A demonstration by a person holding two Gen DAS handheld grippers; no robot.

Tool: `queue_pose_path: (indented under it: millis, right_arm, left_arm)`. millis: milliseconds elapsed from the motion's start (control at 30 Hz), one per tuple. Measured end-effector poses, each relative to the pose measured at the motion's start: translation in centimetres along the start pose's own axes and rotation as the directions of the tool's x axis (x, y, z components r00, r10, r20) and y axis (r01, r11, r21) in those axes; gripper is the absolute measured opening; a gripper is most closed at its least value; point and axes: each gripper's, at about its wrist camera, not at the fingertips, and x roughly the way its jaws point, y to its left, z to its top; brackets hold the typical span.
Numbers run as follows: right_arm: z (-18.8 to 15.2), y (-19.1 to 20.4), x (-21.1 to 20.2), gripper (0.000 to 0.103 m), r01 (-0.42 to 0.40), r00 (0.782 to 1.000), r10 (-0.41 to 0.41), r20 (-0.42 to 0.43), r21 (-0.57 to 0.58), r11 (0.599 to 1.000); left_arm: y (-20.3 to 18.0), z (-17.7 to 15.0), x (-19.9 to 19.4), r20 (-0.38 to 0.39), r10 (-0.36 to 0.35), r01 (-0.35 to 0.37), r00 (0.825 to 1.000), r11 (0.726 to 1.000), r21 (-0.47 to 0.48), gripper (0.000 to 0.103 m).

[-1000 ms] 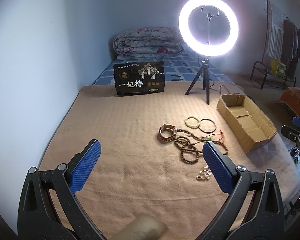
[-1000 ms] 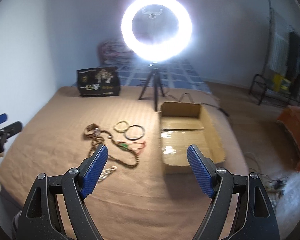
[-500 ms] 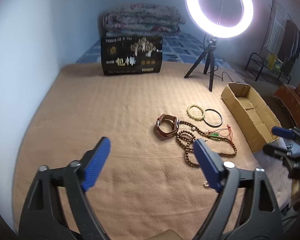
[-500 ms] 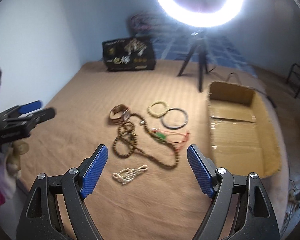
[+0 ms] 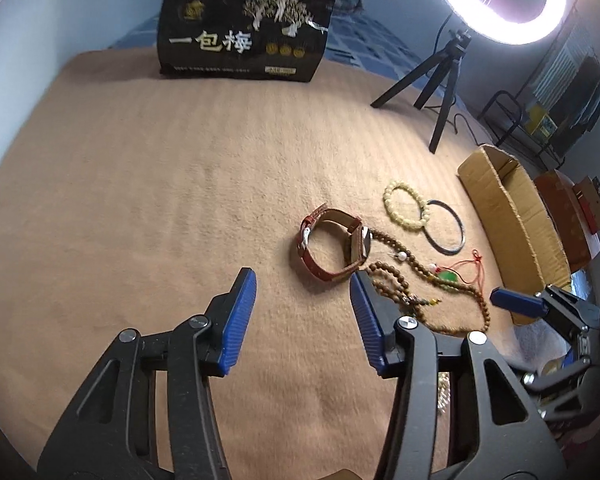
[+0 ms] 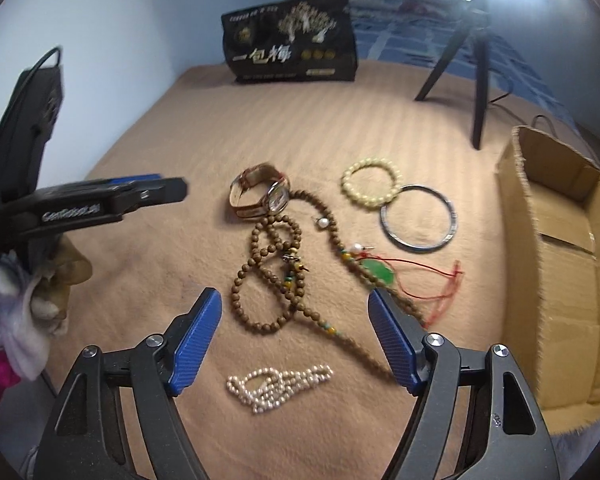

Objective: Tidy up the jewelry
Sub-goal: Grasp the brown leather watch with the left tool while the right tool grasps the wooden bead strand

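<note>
Jewelry lay in a loose cluster on a tan ribbed blanket (image 6: pixel 148 152), just left of an open cardboard box (image 6: pixel 560 280) with frayed corrugated edges. Largest: a long strand of brown wooden prayer beads (image 6: pixel 268 280), looped and tangled, matte and round. Next, a wristwatch (image 6: pixel 260 196) on a red-brown leather strap, standing on edge. Then a thin silver bangle (image 6: pixel 418 216), smooth and glossy, touching a pale yellow beaded bracelet (image 6: pixel 370 186). Smaller: a bunched string of tiny white pearls (image 6: pixel 278 386), seen clearly only from the right wrist; from the left, mostly hidden behind a finger. Smallest: a green jade pendant (image 6: pixel 378 274) on thin red cord.

Left gripper (image 5: pixel 302 300) hovered just short of the watch, jaws spread wide, holding nothing. Right gripper (image 6: pixel 294 318) hovered over the wooden beads, jaws likewise spread and empty. Behind, a black printed pouch (image 5: pixel 244 28) and a ring light tripod (image 5: pixel 440 80).
</note>
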Motion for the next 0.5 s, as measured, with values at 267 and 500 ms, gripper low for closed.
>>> queue_pose_path:
  millis: [267, 500]
  right_arm:
    - [1.0, 0.5, 4.3, 0.075, -0.012, 0.997, 0.011, -0.076, -0.013, 1.0]
    - [1.5, 0.9, 6.2, 0.076, 0.001, 0.994, -0.004, -0.106, -0.029, 1.0]
  left_arm:
    - [-0.3, 1.4, 3.2, -0.033, -0.022, 0.022, 0.999, 1.0, -0.006, 0.049]
    - [-0.6, 2.4, 5.7, -0.057, 0.009, -0.008, 0.998, 1.0, 0.012, 0.037]
